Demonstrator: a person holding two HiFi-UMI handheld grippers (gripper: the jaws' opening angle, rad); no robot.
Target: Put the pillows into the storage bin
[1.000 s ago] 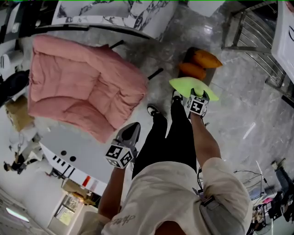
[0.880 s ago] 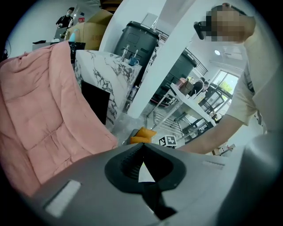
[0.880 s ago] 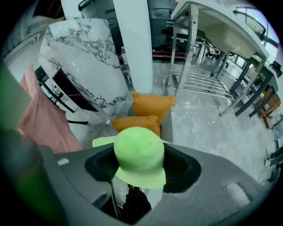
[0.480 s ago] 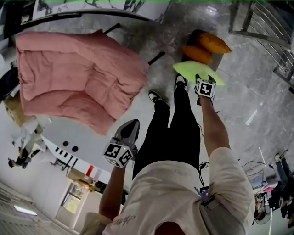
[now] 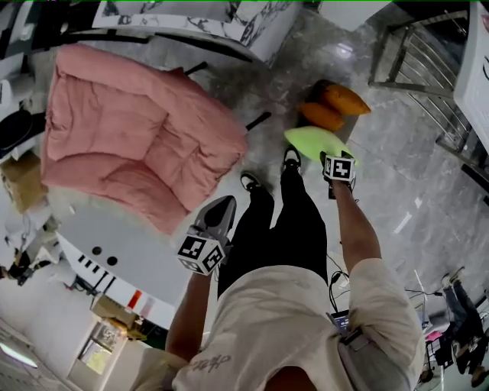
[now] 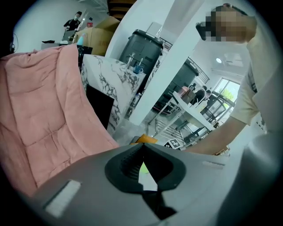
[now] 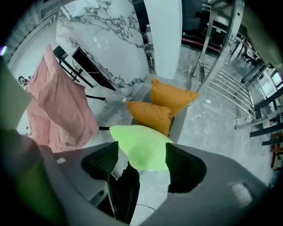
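The right gripper's (image 7: 141, 153) jaws are opening wide around the lime-green fabric pillow (image 7: 138, 137), which is risking slipping beside the box-shaped storage bin (image 7: 177, 125).

A lounge-like indoor hall: polished grey marble floor (image 5: 382, 168) under a pink padded armchair (image 5: 130, 137), marble-patterned counter (image 5: 191, 19) behind it, metal racks (image 5: 416, 46) off to its side.

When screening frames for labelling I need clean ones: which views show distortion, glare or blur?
Head view: heavy fisheye bending, white glare patches on the glossy floor. Left gripper view: dark round vignette, blown-out window. Right gripper view: same vignette, the green pillow soft-edged, a green smear at left.
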